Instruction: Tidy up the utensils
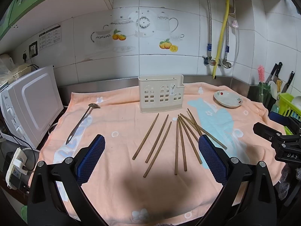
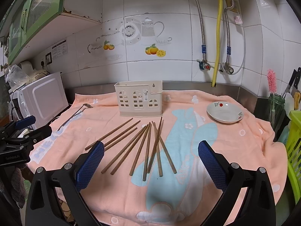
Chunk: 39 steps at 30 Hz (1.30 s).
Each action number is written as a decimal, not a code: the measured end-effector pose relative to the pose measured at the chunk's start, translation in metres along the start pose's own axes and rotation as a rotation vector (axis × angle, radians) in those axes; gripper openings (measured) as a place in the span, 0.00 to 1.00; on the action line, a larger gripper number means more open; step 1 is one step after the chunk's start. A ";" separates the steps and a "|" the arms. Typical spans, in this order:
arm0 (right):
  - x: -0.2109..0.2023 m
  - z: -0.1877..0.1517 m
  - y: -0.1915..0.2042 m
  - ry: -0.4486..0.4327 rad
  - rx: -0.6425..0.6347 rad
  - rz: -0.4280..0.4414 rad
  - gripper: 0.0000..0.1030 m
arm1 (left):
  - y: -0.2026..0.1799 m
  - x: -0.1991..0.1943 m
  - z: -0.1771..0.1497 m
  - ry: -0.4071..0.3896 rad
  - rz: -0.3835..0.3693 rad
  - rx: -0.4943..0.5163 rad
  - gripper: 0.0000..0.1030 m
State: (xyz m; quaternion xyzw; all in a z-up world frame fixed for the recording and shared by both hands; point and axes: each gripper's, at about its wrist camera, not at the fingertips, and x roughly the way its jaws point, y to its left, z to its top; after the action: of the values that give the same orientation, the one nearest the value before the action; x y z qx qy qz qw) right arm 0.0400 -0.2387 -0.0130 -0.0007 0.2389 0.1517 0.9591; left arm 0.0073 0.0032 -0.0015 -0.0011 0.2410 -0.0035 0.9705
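Note:
Several brown wooden chopsticks [image 1: 160, 140] [image 2: 148, 148] lie fanned out on a peach towel [image 1: 116, 179] [image 2: 235, 146] in front of a cream plastic utensil holder [image 1: 160, 96] [image 2: 139, 98] with window cut-outs. A metal spoon [image 1: 82, 121] [image 2: 74, 115] lies to the left of them. My left gripper [image 1: 151, 142] hovers open above the near ends of the chopsticks, holding nothing. My right gripper [image 2: 150, 147] is open too, over the right part of the fan, empty. Each gripper shows at the other view's edge.
A small white dish [image 1: 228, 98] [image 2: 224, 112] with red flowers sits at the right back of the towel. A white microwave [image 1: 32, 103] [image 2: 44, 98] stands on the left. A green drying rack [image 2: 294, 150], knives and a jar with a pink brush [image 2: 271, 81] crowd the right edge.

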 end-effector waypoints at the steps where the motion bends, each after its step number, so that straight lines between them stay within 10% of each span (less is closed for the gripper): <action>1: 0.001 0.000 0.000 0.001 0.001 0.001 0.94 | 0.001 0.001 0.000 0.001 0.001 0.000 0.95; 39: 0.089 -0.023 -0.008 0.148 0.007 0.008 0.93 | 0.033 0.079 -0.019 0.159 0.014 -0.066 0.94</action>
State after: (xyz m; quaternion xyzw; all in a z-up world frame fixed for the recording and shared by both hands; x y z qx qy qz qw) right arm 0.1061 -0.2227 -0.0750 -0.0077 0.3099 0.1542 0.9382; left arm 0.0688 0.0358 -0.0556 -0.0308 0.3171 0.0113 0.9478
